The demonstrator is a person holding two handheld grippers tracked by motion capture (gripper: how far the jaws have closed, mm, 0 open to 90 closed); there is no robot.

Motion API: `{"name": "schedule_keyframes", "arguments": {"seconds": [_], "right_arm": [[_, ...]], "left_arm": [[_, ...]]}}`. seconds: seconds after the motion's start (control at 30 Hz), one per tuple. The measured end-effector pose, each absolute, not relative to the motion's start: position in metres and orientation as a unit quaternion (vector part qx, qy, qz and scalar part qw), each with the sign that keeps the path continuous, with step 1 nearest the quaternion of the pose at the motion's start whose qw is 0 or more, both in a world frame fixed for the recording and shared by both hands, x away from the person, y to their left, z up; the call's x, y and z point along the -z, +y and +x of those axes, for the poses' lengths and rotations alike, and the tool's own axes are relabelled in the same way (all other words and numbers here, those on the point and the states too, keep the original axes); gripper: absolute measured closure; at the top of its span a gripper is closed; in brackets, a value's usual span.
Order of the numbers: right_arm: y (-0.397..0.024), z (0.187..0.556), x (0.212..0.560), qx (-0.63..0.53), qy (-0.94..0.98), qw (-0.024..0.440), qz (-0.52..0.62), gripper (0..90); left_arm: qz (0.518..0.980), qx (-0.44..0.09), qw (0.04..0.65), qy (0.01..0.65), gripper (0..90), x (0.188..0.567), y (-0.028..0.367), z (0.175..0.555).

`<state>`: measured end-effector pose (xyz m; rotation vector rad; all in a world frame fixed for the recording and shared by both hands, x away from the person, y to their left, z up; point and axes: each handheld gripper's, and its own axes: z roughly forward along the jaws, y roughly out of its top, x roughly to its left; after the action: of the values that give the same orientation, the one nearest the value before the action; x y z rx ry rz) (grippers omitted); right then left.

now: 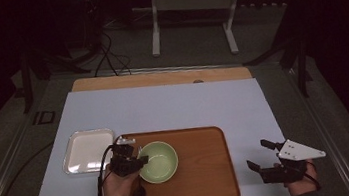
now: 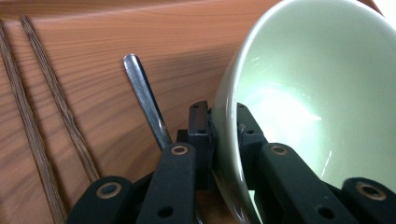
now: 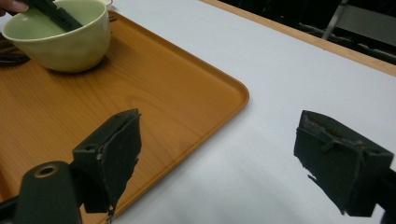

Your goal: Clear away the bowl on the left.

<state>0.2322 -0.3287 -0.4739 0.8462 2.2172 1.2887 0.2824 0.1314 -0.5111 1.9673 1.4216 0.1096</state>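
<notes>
The left gripper point(image 2: 223, 128) had its jaws clamped across the rim of the pale green bowl point(image 1: 158, 160), one jaw inside the wall and one outside. The bowl sat on the wooden tray point(image 1: 207, 174), near its left end, and looked slightly tipped, though the close view made that hard to judge. Just beside it lay a metal spoon point(image 2: 145, 100) and a pair of dark chopsticks point(image 2: 42, 121). The bowl seemed glazed ceramic: stiff, smooth, fairly heavy and breakable, so a rim pinch could slip; a firm, deep bite over the wall suited it best. The right gripper point(image 1: 265, 155) hovered with jaws spread wide and empty above the desk point(image 1: 173, 103), right of the tray. A white dish point(image 1: 87, 150) lay left of it.
</notes>
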Motion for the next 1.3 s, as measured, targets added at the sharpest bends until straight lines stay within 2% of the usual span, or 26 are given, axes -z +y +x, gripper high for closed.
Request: {"name": "schedule_keyframes", "arguments": {"seconds": [0.37,0.67,0.77,1.3], "right_arm": [[-0.329,0.232,0.474,-0.466,0.801,0.219,0.305,14.7],[-0.329,0.232,0.474,-0.466,0.801,0.218,0.307,14.7],[-0.329,0.232,0.474,-0.466,0.801,0.218,0.306,14.7],[-0.329,0.232,0.474,-0.467,0.8,0.22,0.307,14.7]], "left_arm": [[0.763,-0.05,0.341,0.547,75.1,0.51,0.131,0.282],[0.765,-0.047,0.348,0.54,60.1,0.509,0.131,0.281],[0.766,-0.055,0.342,0.542,51.6,0.509,0.131,0.281],[0.747,-0.077,0.38,0.54,44.3,0.49,0.148,0.278]]}}
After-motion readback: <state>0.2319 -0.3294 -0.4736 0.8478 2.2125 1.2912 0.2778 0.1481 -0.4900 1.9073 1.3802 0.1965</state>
